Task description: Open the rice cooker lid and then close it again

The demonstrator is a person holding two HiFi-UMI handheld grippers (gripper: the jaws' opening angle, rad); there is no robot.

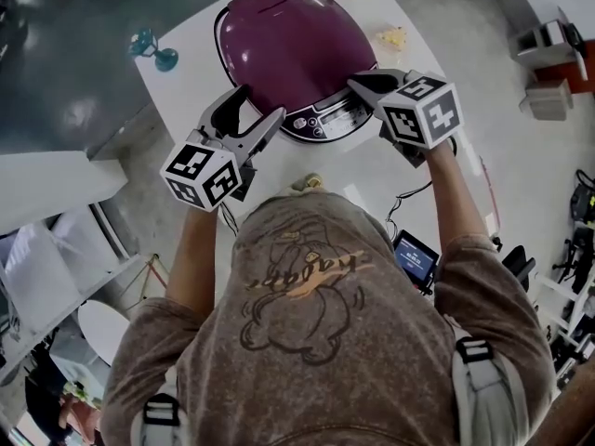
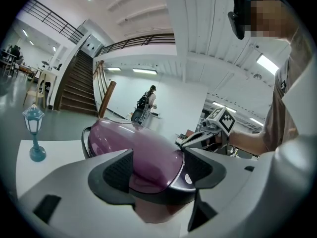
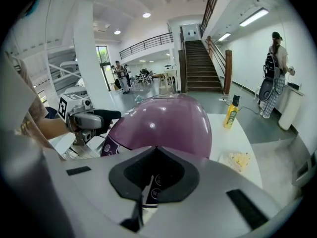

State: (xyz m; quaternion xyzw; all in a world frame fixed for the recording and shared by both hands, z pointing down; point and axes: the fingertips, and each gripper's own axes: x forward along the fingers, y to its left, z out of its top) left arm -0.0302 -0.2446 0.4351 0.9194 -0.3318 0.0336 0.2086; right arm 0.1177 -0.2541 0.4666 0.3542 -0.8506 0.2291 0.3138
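Observation:
A rice cooker with a glossy purple lid (image 1: pixel 293 49) stands on the white table (image 1: pixel 181 86), lid down, its control panel (image 1: pixel 325 119) facing me. My left gripper (image 1: pixel 261 103) is open at the cooker's front left; in the left gripper view the purple lid (image 2: pixel 133 148) shows between the spread pads (image 2: pixel 119 170), apart from them. My right gripper (image 1: pixel 355 83) is shut with nothing in it, its tip (image 3: pixel 157 150) over the front right of the cooker (image 3: pixel 166 123) by the panel. Whether it touches the cooker I cannot tell.
A small teal lamp figurine (image 1: pixel 153 52) stands at the table's left edge. A yellow bottle (image 3: pixel 230 114) and a crumpled yellowish scrap (image 1: pixel 392 37) lie to the right of the cooker. A cable (image 1: pixel 409 193) hangs off the table's near right edge.

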